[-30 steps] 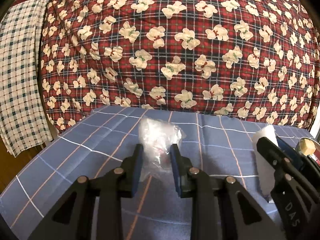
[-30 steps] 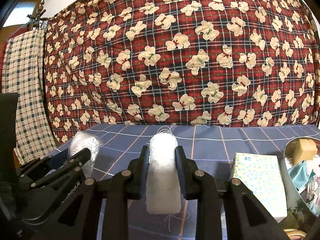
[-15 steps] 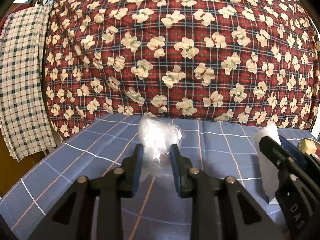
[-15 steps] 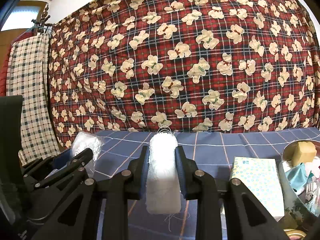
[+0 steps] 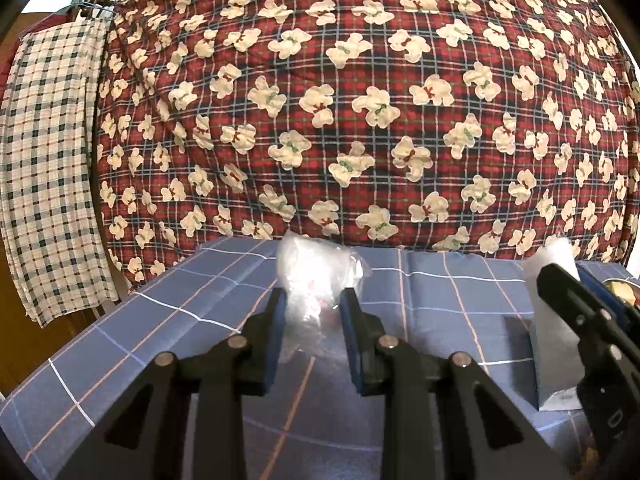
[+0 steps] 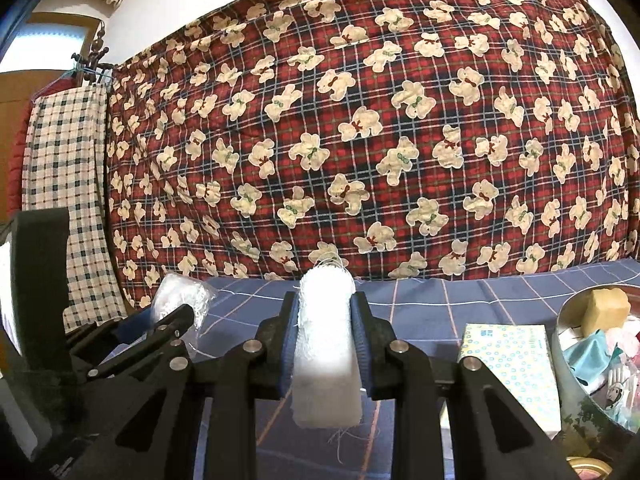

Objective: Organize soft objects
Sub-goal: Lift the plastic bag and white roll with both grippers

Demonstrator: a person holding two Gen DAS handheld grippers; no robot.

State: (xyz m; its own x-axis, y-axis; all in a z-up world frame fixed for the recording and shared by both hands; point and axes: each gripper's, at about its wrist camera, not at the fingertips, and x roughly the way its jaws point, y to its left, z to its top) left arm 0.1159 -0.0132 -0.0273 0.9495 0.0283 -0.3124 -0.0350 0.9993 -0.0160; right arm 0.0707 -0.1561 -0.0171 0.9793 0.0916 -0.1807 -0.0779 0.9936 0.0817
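Both tools are loaded, so the sorting looks to be in mid-carry rather than finished. The left hand-held gripper (image 5: pixel 312 316) is clamped on a crumpled clear plastic bag (image 5: pixel 316 276), which bulges up and forward between its blue pads above the blue checked cloth of the desk (image 5: pixel 160 328). Just to its right, the right hand-held gripper (image 6: pixel 325 332) is closed narrowly on a white frayed cloth pad (image 6: pixel 326 344), whose lower end hangs free below the fingers, off the desk.

To the right of the right hand-held gripper sits a metal tub (image 6: pixel 568 344) that already holds several soft items: a tan sponge block (image 6: pixel 608 310), some teal cloth and other pale pieces that are too small to name. A patterned tissue box (image 6: pixel 508 364) lies on the desk between that gripper and the tub.

Judging from this, part of the collecting is done, and two pieces remain to be set down, most likely in the tub. No other loose soft item shows on the desk ahead of either gripper.
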